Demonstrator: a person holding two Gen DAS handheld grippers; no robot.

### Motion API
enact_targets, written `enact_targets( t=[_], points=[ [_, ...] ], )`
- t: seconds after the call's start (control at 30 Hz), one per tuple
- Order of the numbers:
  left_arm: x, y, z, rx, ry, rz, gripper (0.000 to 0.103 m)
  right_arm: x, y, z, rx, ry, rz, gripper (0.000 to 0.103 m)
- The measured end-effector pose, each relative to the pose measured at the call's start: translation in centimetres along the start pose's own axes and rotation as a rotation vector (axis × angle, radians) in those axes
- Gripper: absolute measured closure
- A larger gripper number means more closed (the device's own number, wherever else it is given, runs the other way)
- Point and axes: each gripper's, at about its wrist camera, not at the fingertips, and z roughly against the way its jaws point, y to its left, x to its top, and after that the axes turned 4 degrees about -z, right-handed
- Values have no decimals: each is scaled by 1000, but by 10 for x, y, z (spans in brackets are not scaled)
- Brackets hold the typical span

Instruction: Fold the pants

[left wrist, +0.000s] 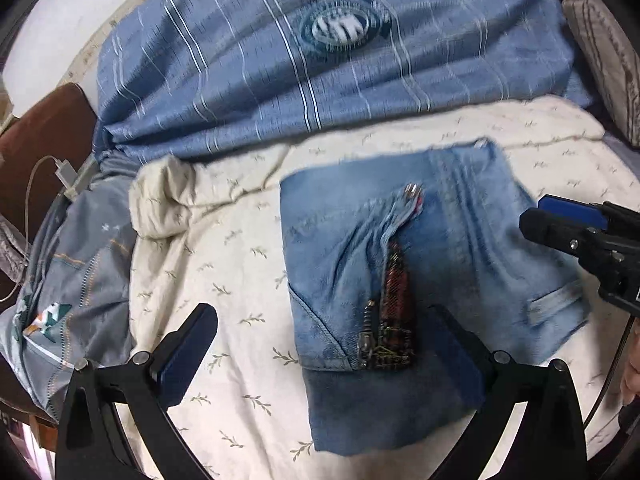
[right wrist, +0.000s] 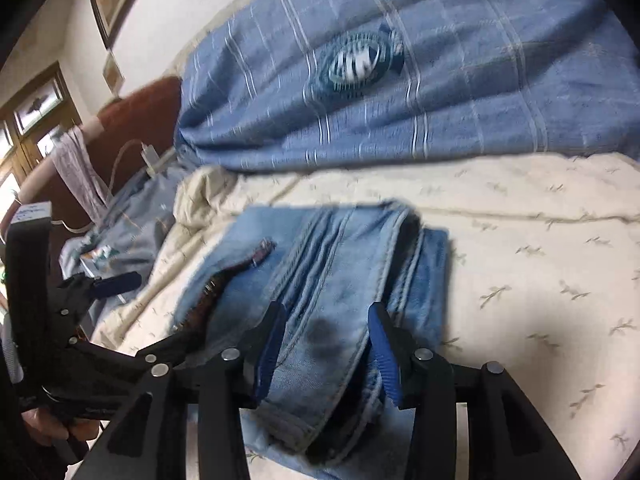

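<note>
Light blue denim pants [left wrist: 420, 264] lie folded into a compact bundle on the cream bed sheet, fly open with the zipper [left wrist: 370, 336] showing. My left gripper [left wrist: 332, 344] is open wide and empty, fingers straddling the bundle's near left part just above it. My right gripper [right wrist: 328, 344] is open, its blue-padded fingers either side of the bundle's thick folded waist edge [right wrist: 332, 320]; I cannot tell whether the pads touch the cloth. The right gripper also shows at the right edge of the left wrist view [left wrist: 568, 224].
A blue striped blanket [left wrist: 304, 64] with a round emblem lies heaped at the back. A grey-blue garment [left wrist: 72, 280] lies bunched at the left beside a charger cable [left wrist: 60, 172]. The cream leaf-print sheet [left wrist: 240, 280] covers the bed. A brown headboard [right wrist: 136, 120] stands at the left.
</note>
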Motion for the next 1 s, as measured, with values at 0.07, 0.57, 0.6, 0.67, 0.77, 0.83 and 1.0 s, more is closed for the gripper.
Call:
enact_targets(
  t=[0.07, 0.57, 0.6, 0.67, 0.77, 0.83, 1.0],
  points=[
    [1, 1, 18, 4, -40, 5, 0, -1, -3, 17, 13, -43, -18, 56],
    [0, 22, 132, 21, -263, 65, 0, -45, 32, 134, -128, -323, 54, 48],
    [-1, 24, 136, 21, -271, 71, 0, -48, 36, 139, -134, -328, 57, 48],
    [-4, 30, 148, 19, -290, 89, 0, -55, 44, 148, -134, -335, 59, 48],
    [-8, 39, 161, 15, -308, 117, 0, -61, 56, 160, -129, -338, 68, 48],
    [-12, 46, 168, 27, -314, 145, 0, -65, 67, 168, -130, -343, 84, 47],
    [-22, 63, 186, 60, -359, 190, 0, -64, 90, 179, -127, -357, 117, 45]
  ],
)
